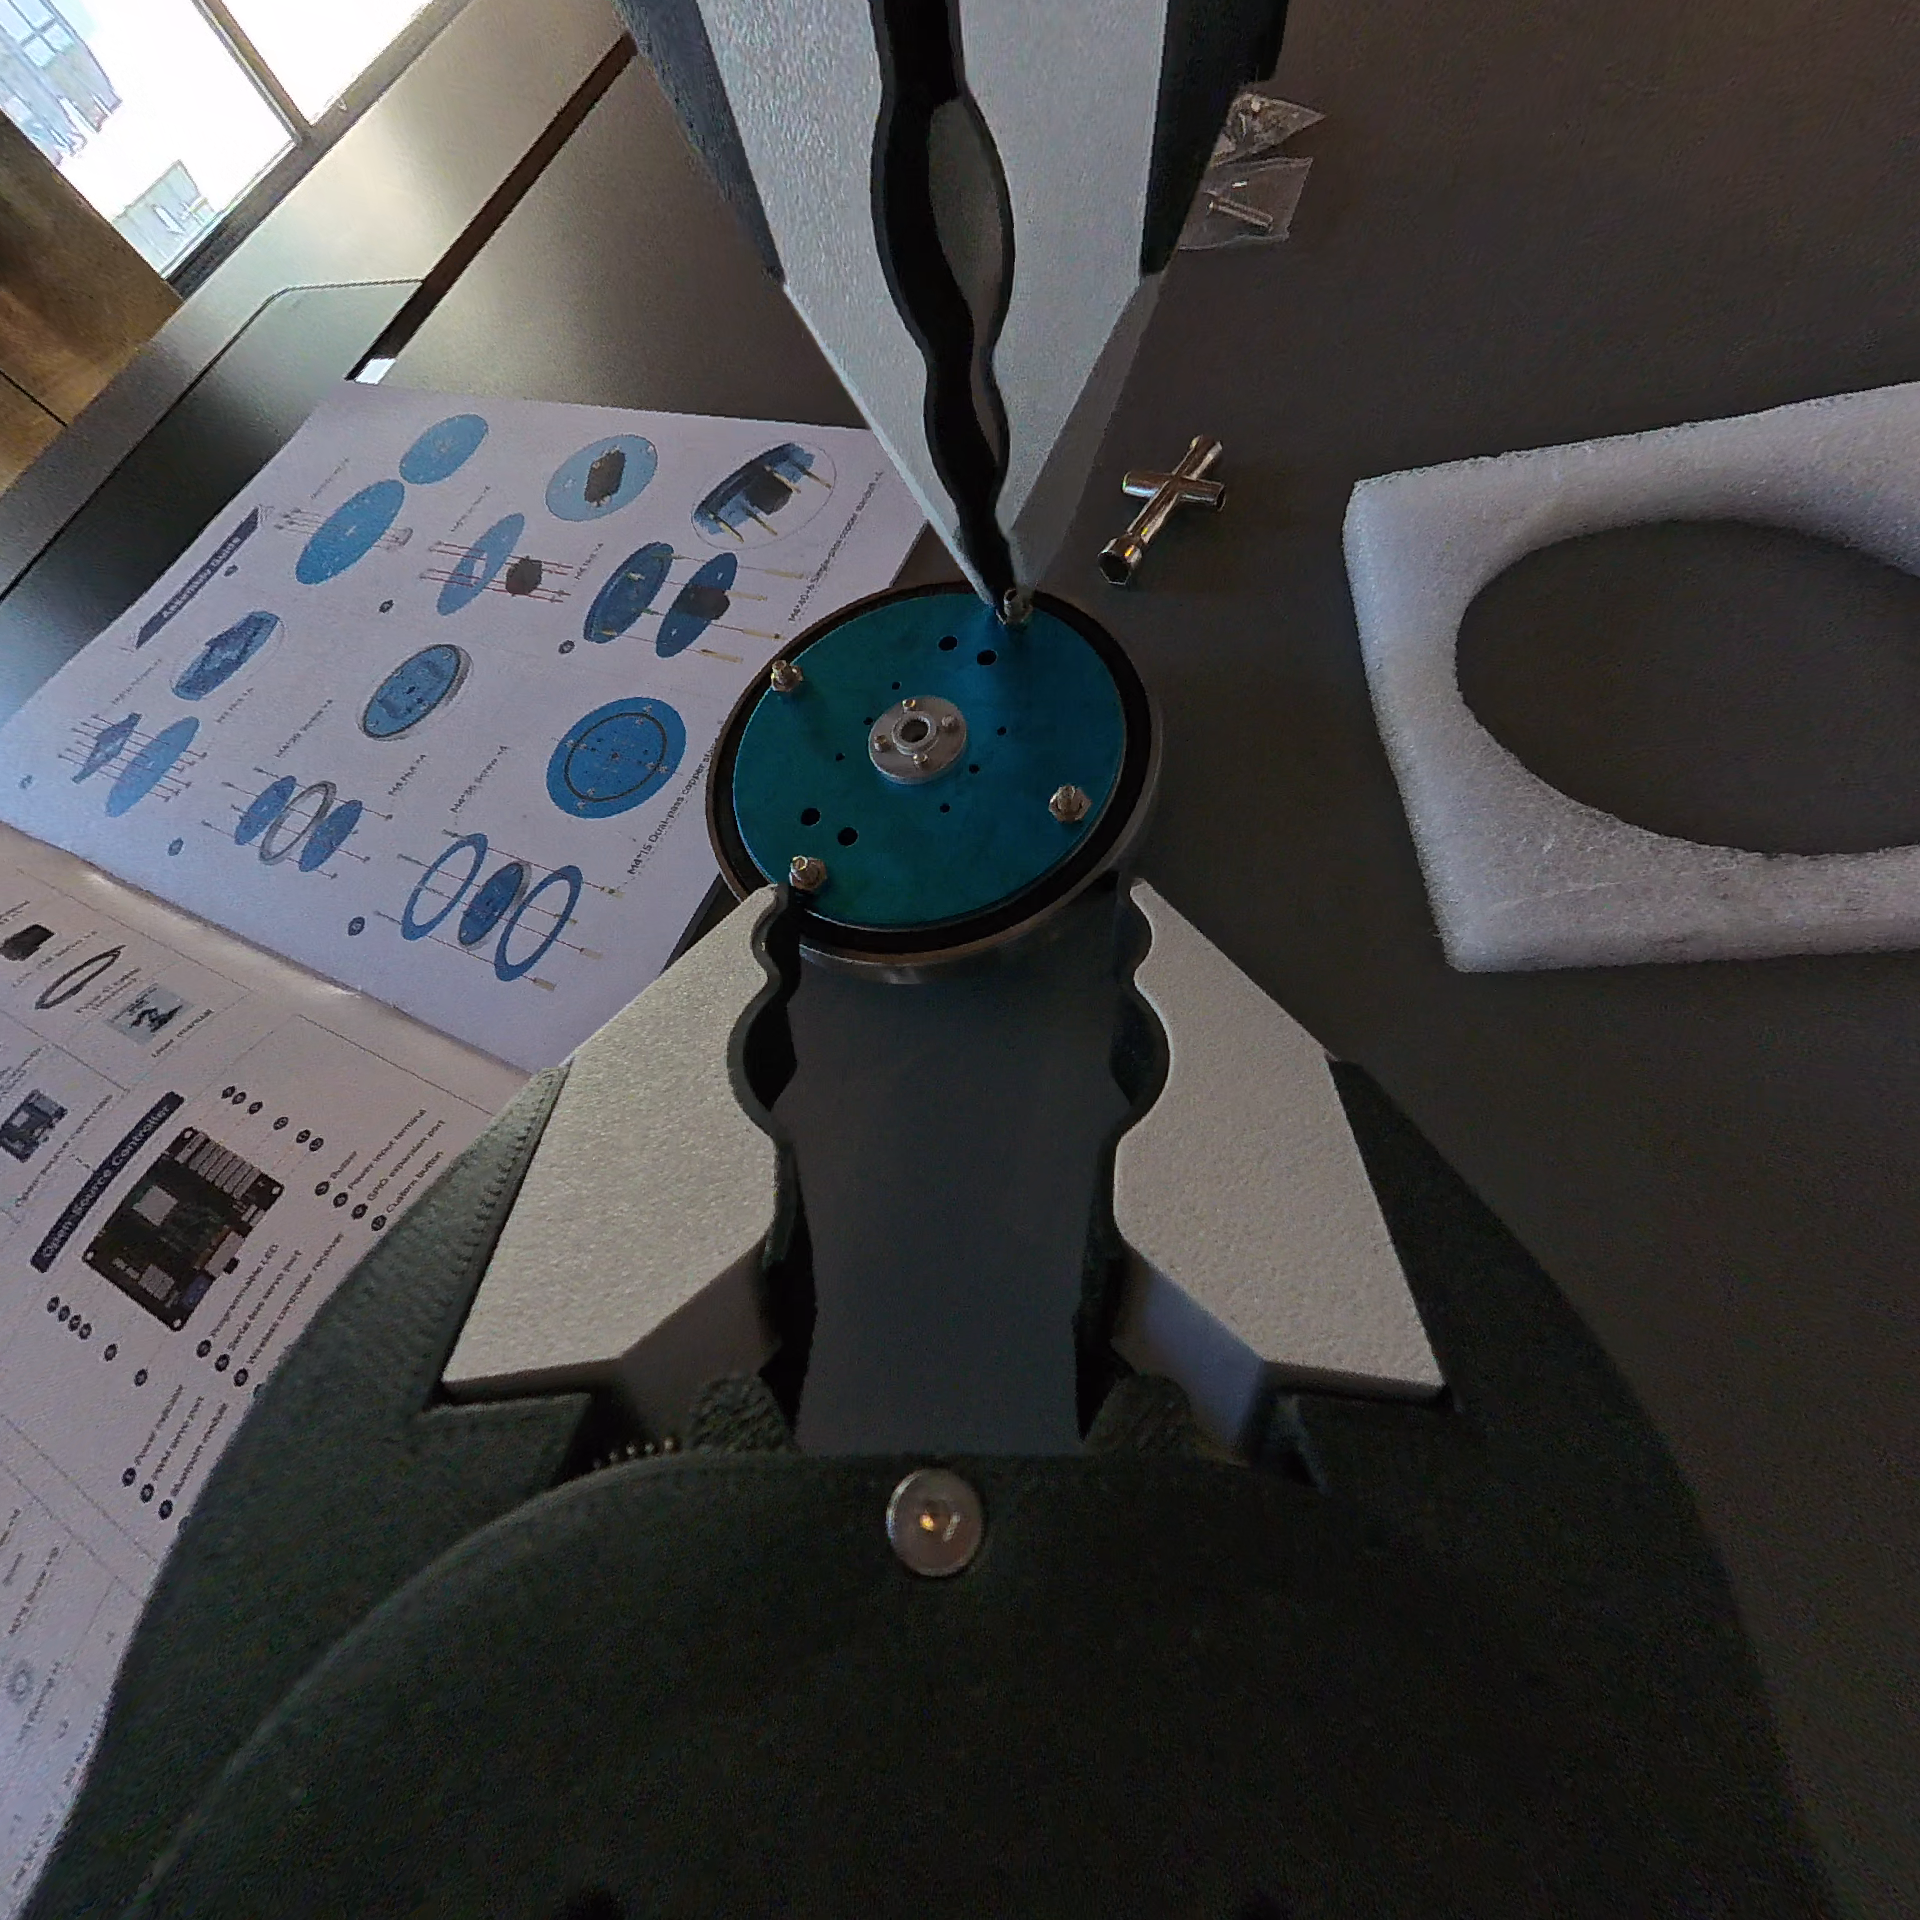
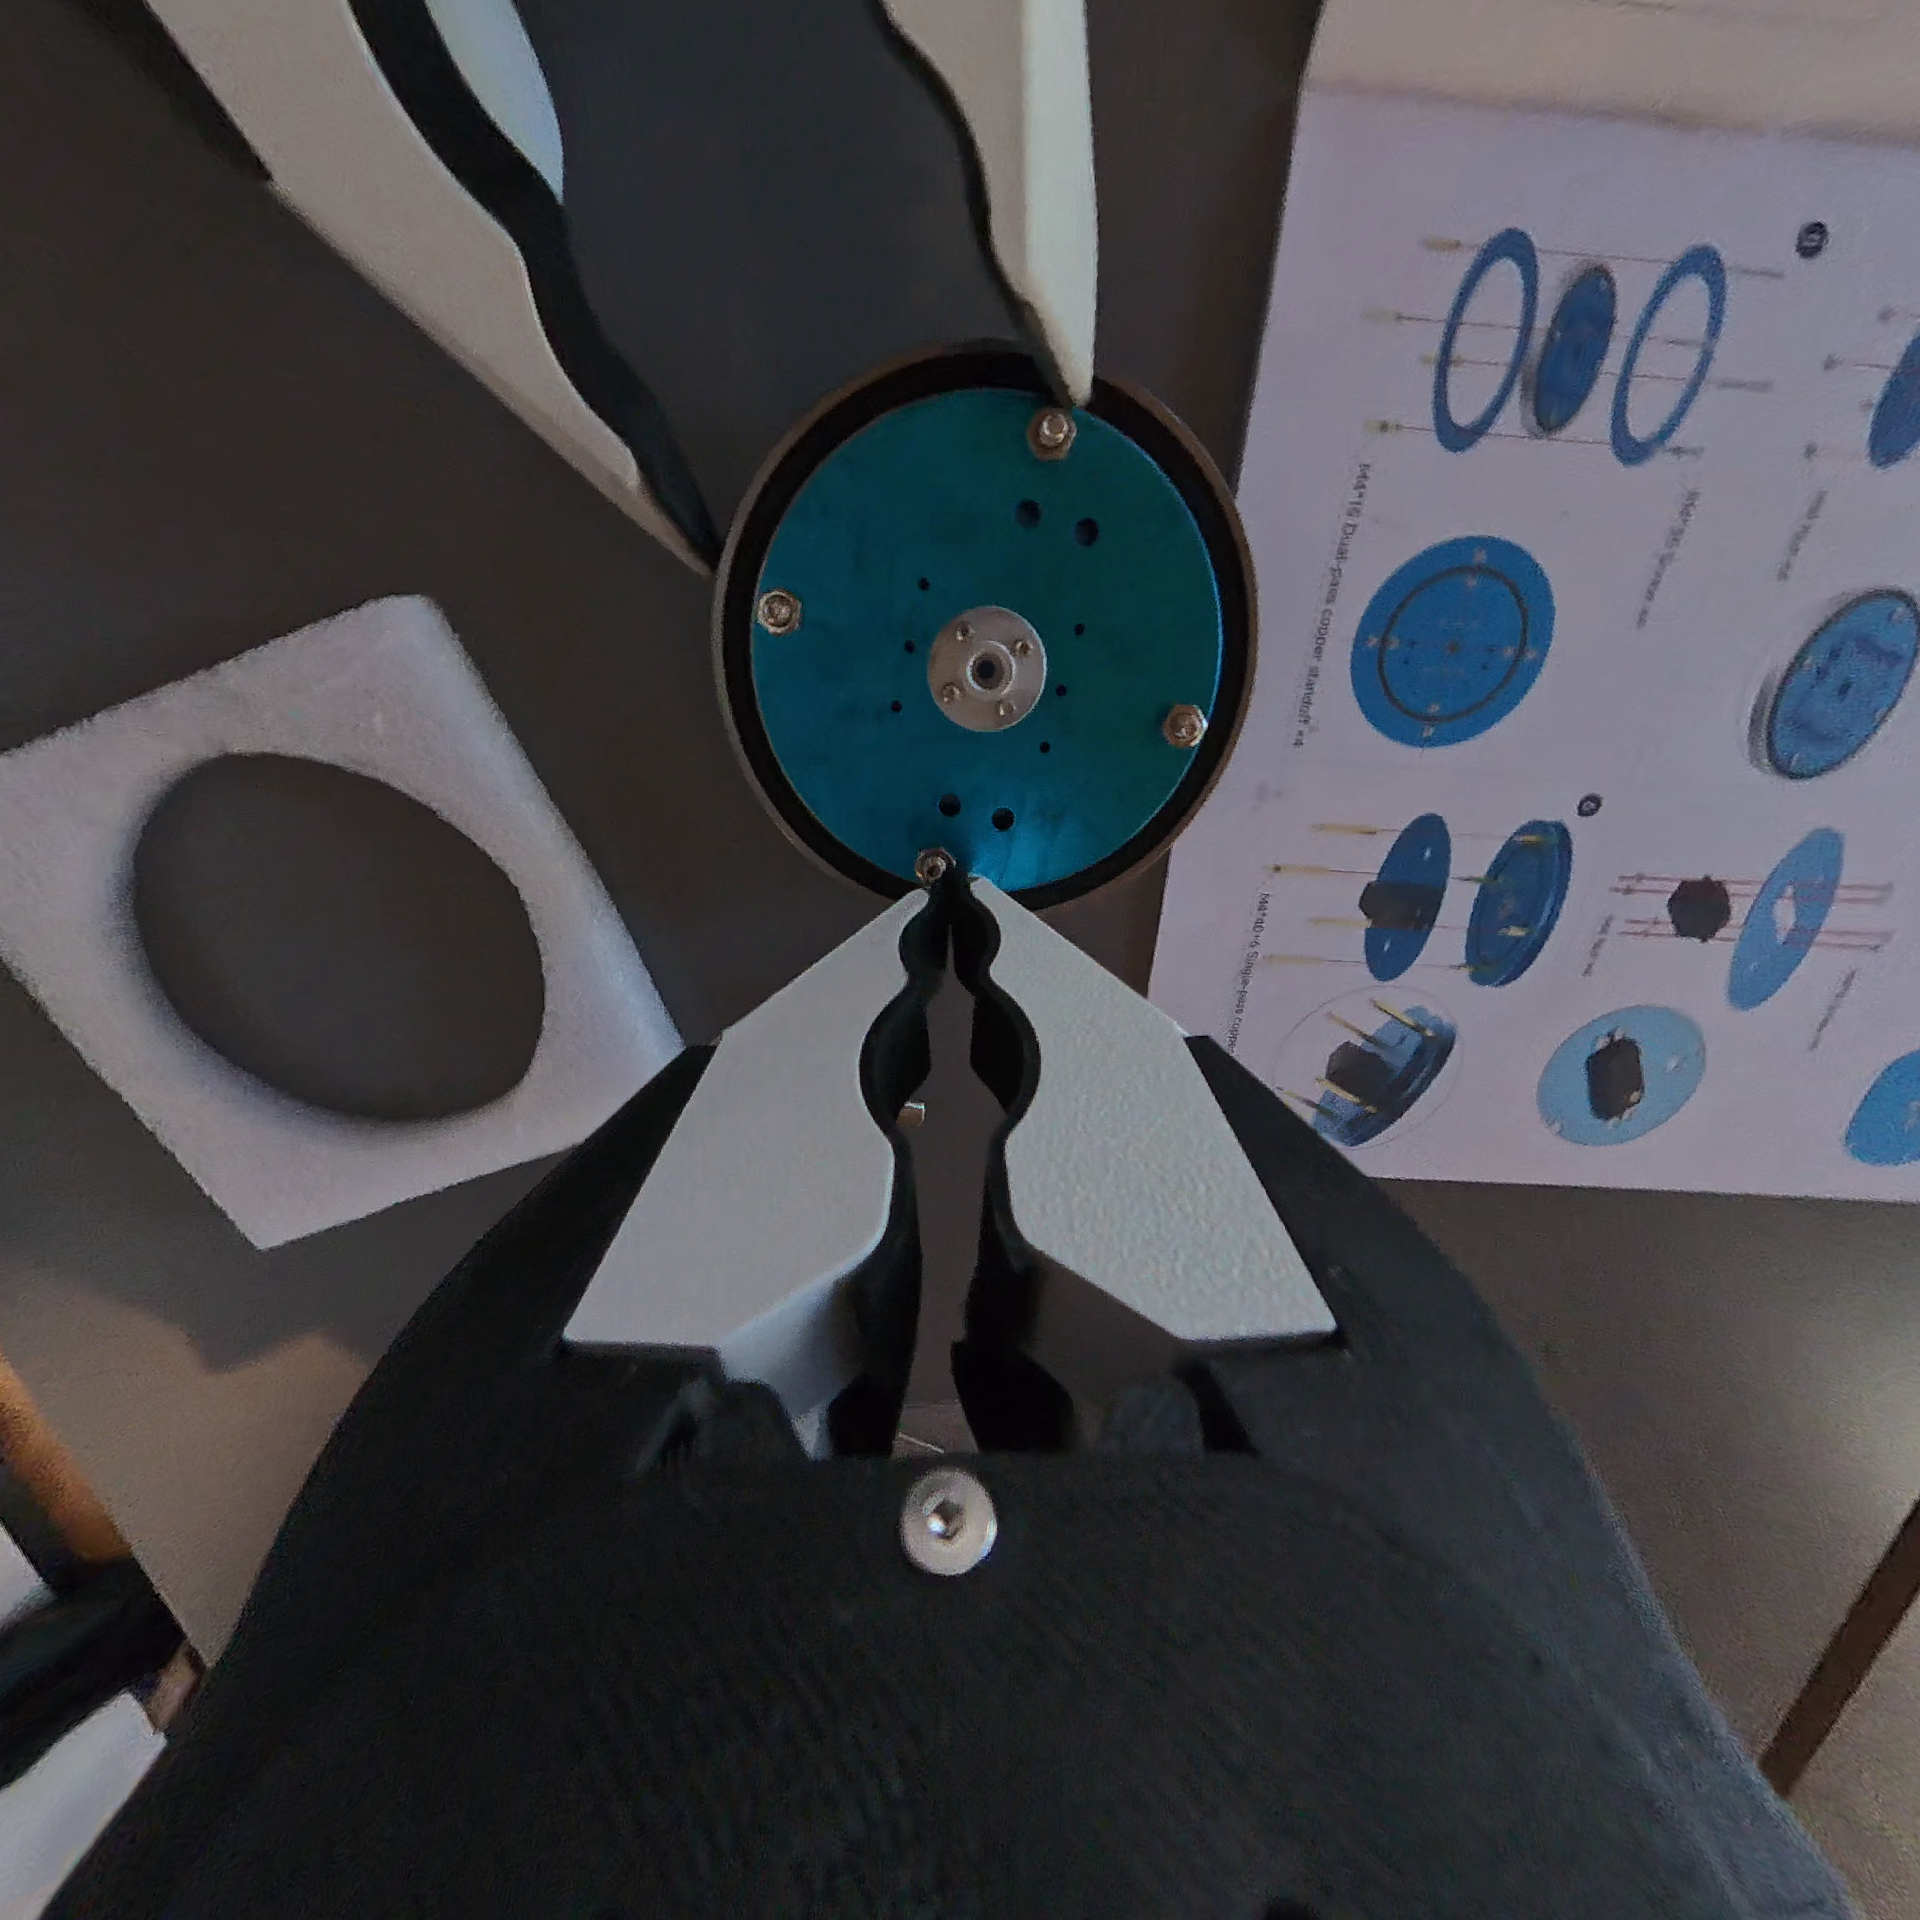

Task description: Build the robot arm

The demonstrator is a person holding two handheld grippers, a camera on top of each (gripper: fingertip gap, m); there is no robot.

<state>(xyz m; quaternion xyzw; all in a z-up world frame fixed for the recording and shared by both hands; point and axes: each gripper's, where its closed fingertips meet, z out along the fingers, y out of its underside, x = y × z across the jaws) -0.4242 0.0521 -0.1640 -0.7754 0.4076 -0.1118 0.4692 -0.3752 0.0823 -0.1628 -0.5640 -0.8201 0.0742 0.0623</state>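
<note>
- The left claw (image 1: 951, 914) stands wide, its fingertips straddling the near rim of the round teal disc (image 1: 935, 769), which lies flat on the dark worktop (image 1: 1558, 1247).
- The right claw (image 2: 948, 883) is pinched narrow on a small nut (image 2: 933, 862) at the disc's edge; three other nuts sit around the plate.
- A cross-shaped wrench (image 1: 1169, 504) lies just beyond, untouched.
- White foam frame (image 1: 1621, 675) and printed instruction sheet (image 1: 416, 644) flank the disc.

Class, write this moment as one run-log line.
left gripper: open, tips at blue disc rim | right gripper: shut on screw at disc edge | nearby: foam, cross wrench, instruction sheet
</note>
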